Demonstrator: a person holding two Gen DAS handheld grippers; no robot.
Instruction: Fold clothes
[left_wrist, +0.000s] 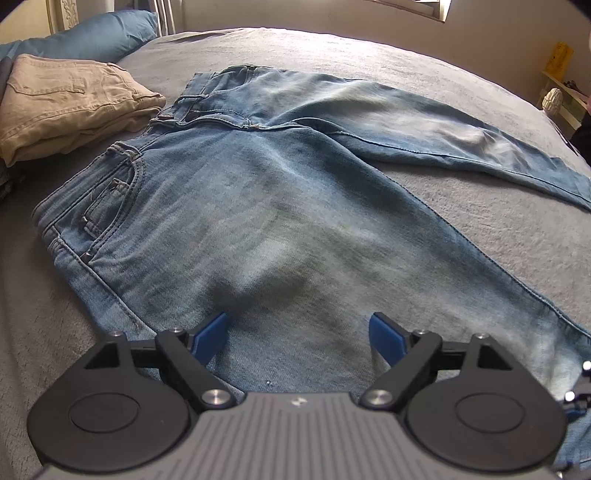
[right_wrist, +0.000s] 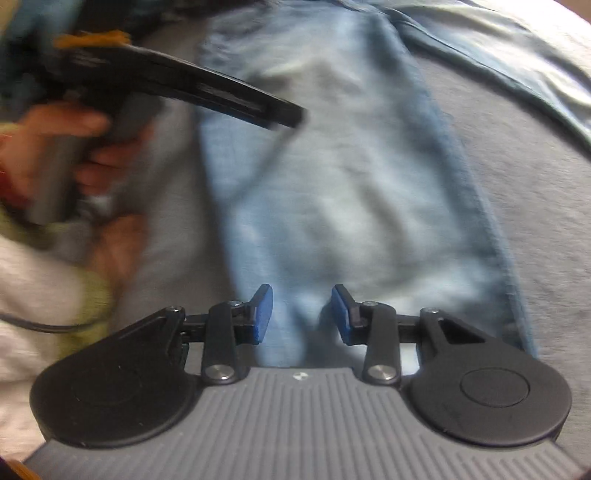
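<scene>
1. Grey bed cover (left_wrist: 461, 236) carries everything; bare cover lies between the two legs of the jeans (left_wrist: 258, 206) and along the near left edge of the bed.
2. Jeans lie spread flat across the middle of the bed, waistband toward the left side, one leg running to the near edge, the other angling off toward the right edge.
3. Folded khaki trousers (left_wrist: 70, 107) sit at the far left of the bed, just beside the waistband; a blue pillow (left_wrist: 96, 33) lies behind them at the far left corner.
4. Left gripper (left_wrist: 299, 328) stands wide open over the near leg, nothing between its blue pads.
5. Right gripper (right_wrist: 302, 314) is partly open low over the same leg (right_wrist: 332, 184); whether its pads touch the cloth I cannot tell.
6. In the right wrist view the person's left hand (right_wrist: 55, 147) grips the left gripper's handle just beside the leg's left edge, above the cover.
7. That view is blurred; the hand and the sleeve (right_wrist: 44, 280) are smeared.
8. A shelf with small objects (left_wrist: 557, 92) past the bed's right edge is cut off and hard to make out.
</scene>
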